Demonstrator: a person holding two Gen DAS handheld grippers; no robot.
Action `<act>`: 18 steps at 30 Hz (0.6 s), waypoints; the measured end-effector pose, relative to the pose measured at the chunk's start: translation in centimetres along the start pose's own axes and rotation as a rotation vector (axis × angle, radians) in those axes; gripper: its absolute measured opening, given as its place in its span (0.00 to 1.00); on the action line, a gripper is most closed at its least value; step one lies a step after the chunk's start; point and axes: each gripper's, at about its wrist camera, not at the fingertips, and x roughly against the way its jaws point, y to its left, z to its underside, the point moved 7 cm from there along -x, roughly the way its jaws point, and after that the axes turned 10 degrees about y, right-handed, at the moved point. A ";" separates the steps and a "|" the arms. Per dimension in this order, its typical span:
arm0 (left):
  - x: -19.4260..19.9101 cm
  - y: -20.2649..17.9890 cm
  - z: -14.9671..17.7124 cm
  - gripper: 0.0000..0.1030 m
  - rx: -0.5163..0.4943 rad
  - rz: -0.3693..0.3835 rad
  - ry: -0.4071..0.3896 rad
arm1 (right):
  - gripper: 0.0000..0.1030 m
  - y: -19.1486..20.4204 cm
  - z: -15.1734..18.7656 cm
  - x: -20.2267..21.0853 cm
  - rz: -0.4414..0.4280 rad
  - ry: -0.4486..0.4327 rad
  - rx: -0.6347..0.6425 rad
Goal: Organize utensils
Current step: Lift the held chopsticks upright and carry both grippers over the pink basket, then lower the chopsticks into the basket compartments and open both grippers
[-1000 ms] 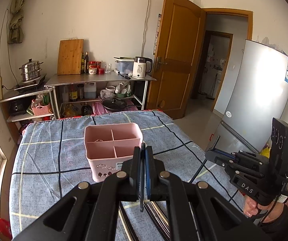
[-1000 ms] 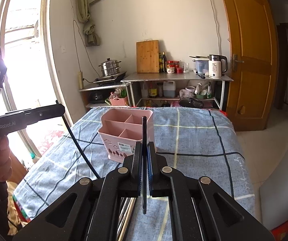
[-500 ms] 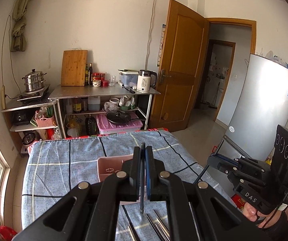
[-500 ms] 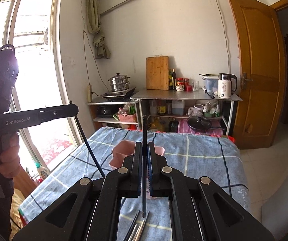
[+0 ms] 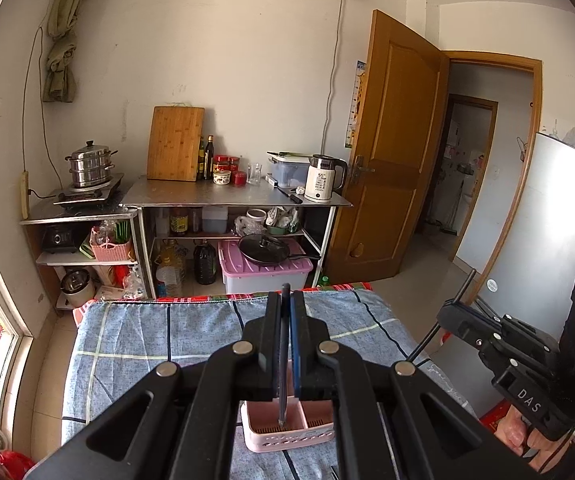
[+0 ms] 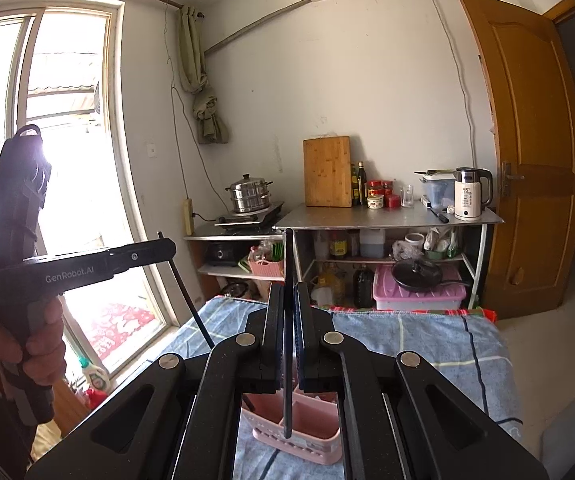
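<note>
The left gripper point(image 5: 286, 312) has its fingers point(image 5: 272, 320) squeezed tight on a thin black chopstick point(image 5: 283, 360). The stick stands almost straight up and down. Its low end pokes into the pink holder point(image 5: 287, 436), in one of the near boxes inside it.

The right gripper point(image 6: 288, 304) also pinches a black chopstick point(image 6: 287, 340) between its fingers point(image 6: 275, 308). That stick is upright too, and its low end hangs over the pink holder point(image 6: 307, 440). I cannot tell if it touches the holder.

The pink holder sits on a desk with a blue checked cloth point(image 5: 147, 340) on it. Far behind, a steel shelf point(image 5: 231, 196) holds a white kettle point(image 5: 321, 178) and a wooden board point(image 5: 175, 142).
</note>
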 end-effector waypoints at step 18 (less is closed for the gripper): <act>-7.0 3.2 3.8 0.05 0.052 0.035 0.118 | 0.04 -1.1 4.0 -8.7 -0.033 0.152 -0.040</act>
